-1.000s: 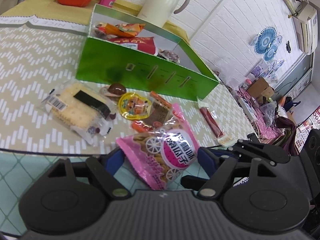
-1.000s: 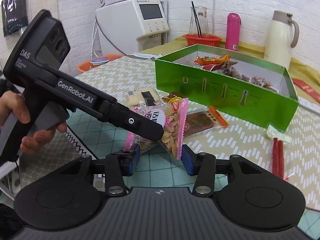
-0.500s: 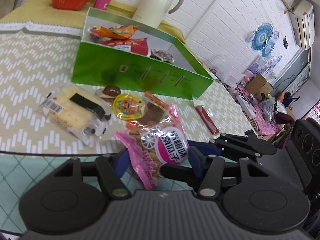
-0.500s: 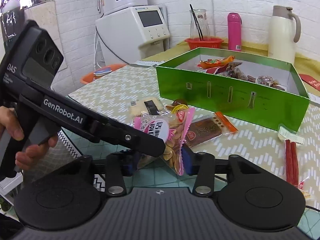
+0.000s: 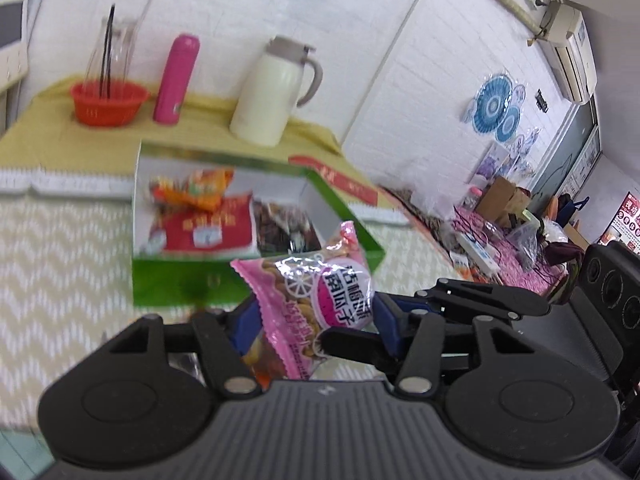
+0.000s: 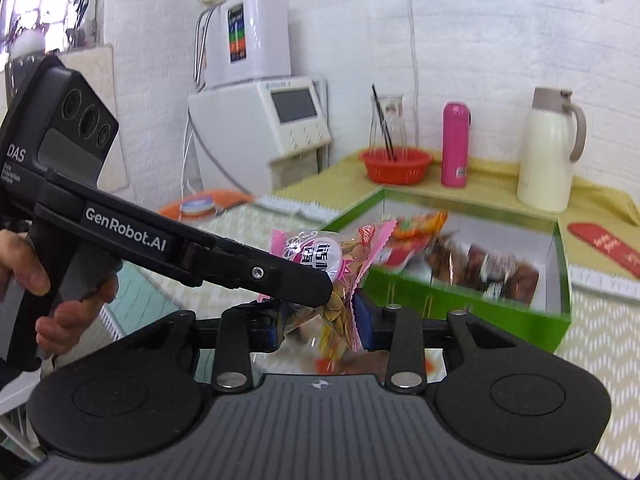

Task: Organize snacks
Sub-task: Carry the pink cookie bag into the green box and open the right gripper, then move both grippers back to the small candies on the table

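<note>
Both grippers, left (image 5: 310, 322) and right (image 6: 320, 322), clenched on the pink bag (image 5: 316, 292), raised clear of the table near the green box (image 6: 460, 300).

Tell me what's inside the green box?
The green box holds an orange packet, a red packet and dark wrapped snacks. The pink snack bag covers its near corner.

A: How does the left claw (image 5: 310, 322) sit?
B: Closed on the pink snack bag (image 5: 316, 292), raised above the surface.
A: And the right claw (image 6: 320, 322)?
B: Its blue pads (image 6: 365, 320) press the same bag; a bare hand (image 6: 44, 280) grips the left handle.
</note>
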`<move>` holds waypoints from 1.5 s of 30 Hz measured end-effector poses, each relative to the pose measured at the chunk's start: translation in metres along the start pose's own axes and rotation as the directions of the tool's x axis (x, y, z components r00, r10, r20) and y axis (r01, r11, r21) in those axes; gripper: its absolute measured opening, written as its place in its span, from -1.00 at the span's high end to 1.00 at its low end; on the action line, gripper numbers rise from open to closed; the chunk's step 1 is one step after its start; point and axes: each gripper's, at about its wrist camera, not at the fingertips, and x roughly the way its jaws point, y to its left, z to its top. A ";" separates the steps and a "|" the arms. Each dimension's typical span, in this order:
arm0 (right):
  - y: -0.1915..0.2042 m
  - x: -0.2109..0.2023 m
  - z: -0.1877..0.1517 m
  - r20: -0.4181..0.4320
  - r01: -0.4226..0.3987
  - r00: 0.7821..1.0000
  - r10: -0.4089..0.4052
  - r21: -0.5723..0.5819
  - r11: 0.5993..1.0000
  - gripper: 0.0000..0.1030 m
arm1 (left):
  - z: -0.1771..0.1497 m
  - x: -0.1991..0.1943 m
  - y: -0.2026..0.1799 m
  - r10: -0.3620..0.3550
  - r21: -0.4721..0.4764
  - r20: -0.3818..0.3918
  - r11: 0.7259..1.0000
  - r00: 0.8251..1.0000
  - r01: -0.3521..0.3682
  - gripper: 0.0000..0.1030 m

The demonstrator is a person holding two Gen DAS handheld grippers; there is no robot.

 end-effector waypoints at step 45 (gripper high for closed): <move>-0.031 0.097 0.020 0.026 0.124 0.992 -0.123 -0.053 0.991 -1.00 | 0.064 0.069 0.066 0.313 0.007 0.030 0.950 0.949 -0.313 -0.76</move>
